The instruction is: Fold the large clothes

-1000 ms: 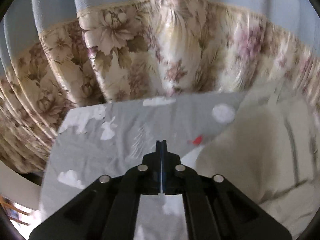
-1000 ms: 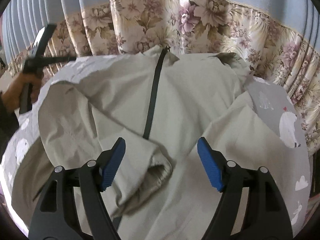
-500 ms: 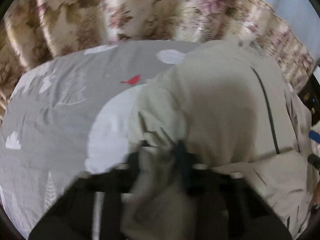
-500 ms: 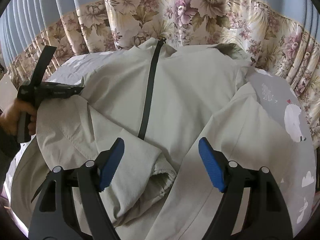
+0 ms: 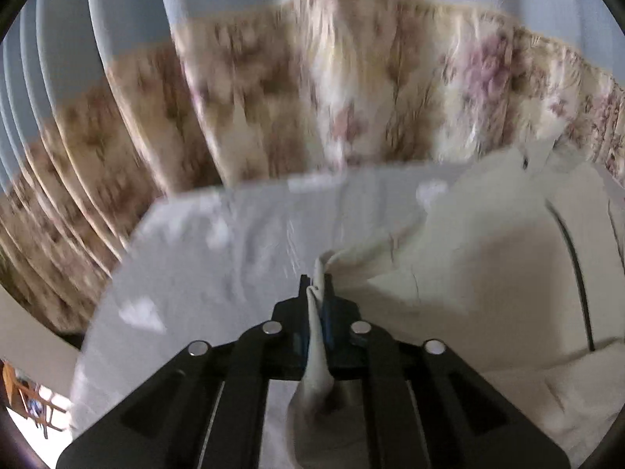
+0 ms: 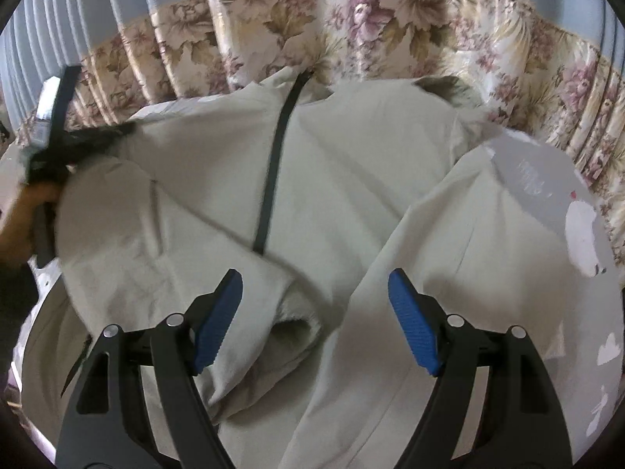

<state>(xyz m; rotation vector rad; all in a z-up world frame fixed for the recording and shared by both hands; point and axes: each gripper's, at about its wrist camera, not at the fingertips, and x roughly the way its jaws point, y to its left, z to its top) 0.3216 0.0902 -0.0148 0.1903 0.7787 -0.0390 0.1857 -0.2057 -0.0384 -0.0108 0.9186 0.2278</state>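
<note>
A large pale beige jacket (image 6: pixel 351 156) with a dark zipper (image 6: pixel 273 179) lies spread on a bed covered by a grey printed sheet (image 6: pixel 547 179). My left gripper (image 5: pixel 317 289) is shut on a pinched fold of the jacket's edge (image 5: pixel 468 273), which rises between its pads. In the right wrist view that left gripper (image 6: pixel 125 131) sits at the jacket's far left, held by a hand (image 6: pixel 27 203). My right gripper (image 6: pixel 314 277) hovers open above the jacket's lower middle. A sleeve cuff (image 6: pixel 297 332) lies just below its jaws, untouched.
A floral curtain (image 6: pixel 351 19) with a blue upper part hangs right behind the bed. Bare grey sheet (image 5: pixel 218 265) shows left of the jacket, and more to its right. A bit of floor and furniture shows at the far lower left (image 5: pixel 31 398).
The left gripper swung from the bare sheet onto the jacket and now pinches a fold of its edge. The jacket's left side has shifted. The right gripper has stayed put, open.
</note>
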